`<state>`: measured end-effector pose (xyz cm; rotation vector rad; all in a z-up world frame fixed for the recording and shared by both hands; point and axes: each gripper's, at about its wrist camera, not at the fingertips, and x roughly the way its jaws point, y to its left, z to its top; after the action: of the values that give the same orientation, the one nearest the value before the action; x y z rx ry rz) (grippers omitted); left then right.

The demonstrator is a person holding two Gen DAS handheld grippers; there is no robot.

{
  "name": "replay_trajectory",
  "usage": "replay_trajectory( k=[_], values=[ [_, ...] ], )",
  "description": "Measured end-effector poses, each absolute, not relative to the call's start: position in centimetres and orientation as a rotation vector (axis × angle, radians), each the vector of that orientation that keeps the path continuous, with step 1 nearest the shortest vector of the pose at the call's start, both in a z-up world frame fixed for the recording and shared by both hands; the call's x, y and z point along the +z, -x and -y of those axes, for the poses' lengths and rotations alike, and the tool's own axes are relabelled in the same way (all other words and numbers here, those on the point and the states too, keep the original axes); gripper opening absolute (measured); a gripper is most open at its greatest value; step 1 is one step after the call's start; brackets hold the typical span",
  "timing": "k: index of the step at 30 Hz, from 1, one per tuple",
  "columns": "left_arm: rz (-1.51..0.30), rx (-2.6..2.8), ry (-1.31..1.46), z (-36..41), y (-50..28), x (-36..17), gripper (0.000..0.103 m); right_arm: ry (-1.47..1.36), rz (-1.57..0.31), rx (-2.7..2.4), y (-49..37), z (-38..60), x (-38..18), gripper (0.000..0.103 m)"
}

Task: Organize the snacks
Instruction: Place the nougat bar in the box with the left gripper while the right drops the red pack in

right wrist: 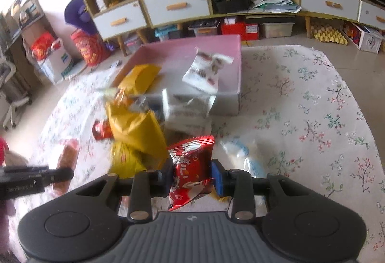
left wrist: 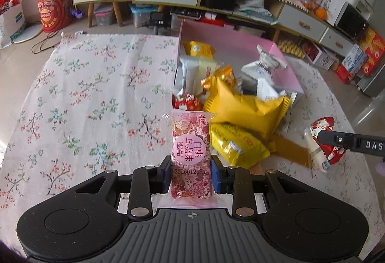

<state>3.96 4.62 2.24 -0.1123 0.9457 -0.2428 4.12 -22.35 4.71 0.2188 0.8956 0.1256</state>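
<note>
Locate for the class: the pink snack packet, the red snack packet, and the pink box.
pink snack packet [left wrist: 191, 150], left wrist view, round label.
red snack packet [right wrist: 190, 174], right wrist view, printed front.
pink box [left wrist: 286, 70], left wrist view, right side wall.

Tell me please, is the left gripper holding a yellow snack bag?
No, the left gripper is shut on a pink floral-printed plastic snack packet.

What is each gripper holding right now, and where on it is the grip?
The left gripper clamps the pink translucent snack packet across its lower half. The right gripper clamps the red foil snack packet across its middle.
</note>
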Motion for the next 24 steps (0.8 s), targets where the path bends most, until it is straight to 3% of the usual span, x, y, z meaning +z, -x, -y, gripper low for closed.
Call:
replay_trajectory(
  k=[16,24],
  values=[
    [-0.871,-0.275,0.138,-0.1,-10.6,6.3,0.029,-0.448,-0.737,0.105,-10.6,26.6,5.0,0.019],
    [-0.873,-0.283,0.144,3.8,-15.6,4.8,0.029,-0.545,-0.674,0.134,-12.1,27.6,3.3,0.019]
  ],
)
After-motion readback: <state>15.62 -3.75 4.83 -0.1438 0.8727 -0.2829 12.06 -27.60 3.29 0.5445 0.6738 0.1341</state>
